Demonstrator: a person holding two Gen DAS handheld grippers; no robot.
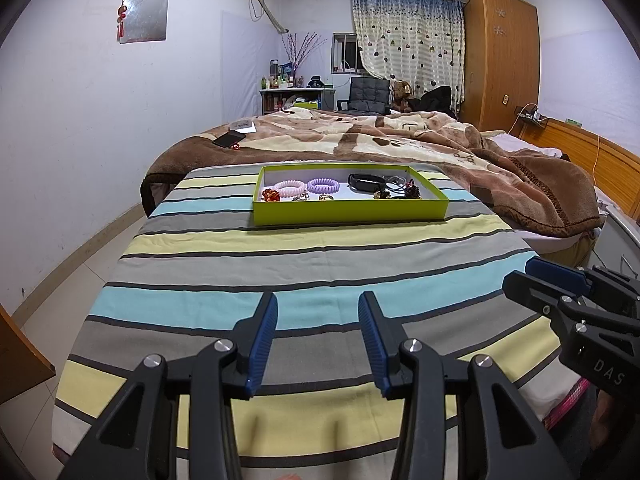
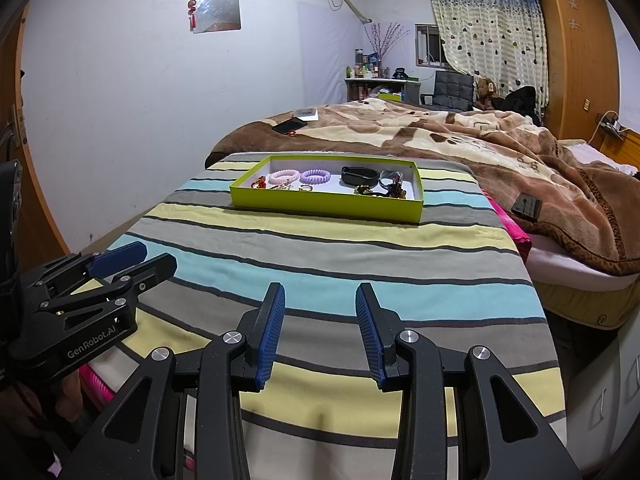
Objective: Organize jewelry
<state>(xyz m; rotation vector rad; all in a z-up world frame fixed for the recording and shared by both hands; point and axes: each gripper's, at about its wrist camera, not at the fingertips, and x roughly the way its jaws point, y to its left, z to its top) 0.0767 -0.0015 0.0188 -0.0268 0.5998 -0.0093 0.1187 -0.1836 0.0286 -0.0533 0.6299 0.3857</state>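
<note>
A lime-green tray [image 1: 348, 213] [image 2: 320, 209] sits at the far end of the striped cloth. Inside it lie a pink spiral band [image 1: 291, 189] [image 2: 284, 177], a purple spiral band [image 1: 323, 186] [image 2: 315, 177], a black wristband [image 1: 366, 183] [image 2: 359, 176], a red bead piece [image 1: 271, 195], small gold rings [image 1: 326, 197] and a dark bead cluster [image 1: 412, 191] [image 2: 394, 189]. My left gripper [image 1: 318, 300] [image 2: 120, 260] hovers open over the near stripes, nothing between its blue pads. My right gripper [image 2: 320, 288] [image 1: 560, 284] is beside it, also open and empty. Both are well short of the tray.
The striped cloth [image 1: 280, 264] covers a narrow surface with drop-offs left and right. Behind it is a bed with a brown blanket [image 1: 400, 136], a black phone [image 1: 229, 138] and a small dark object [image 2: 528, 206]. A wooden wardrobe [image 1: 500, 60] stands at the back right.
</note>
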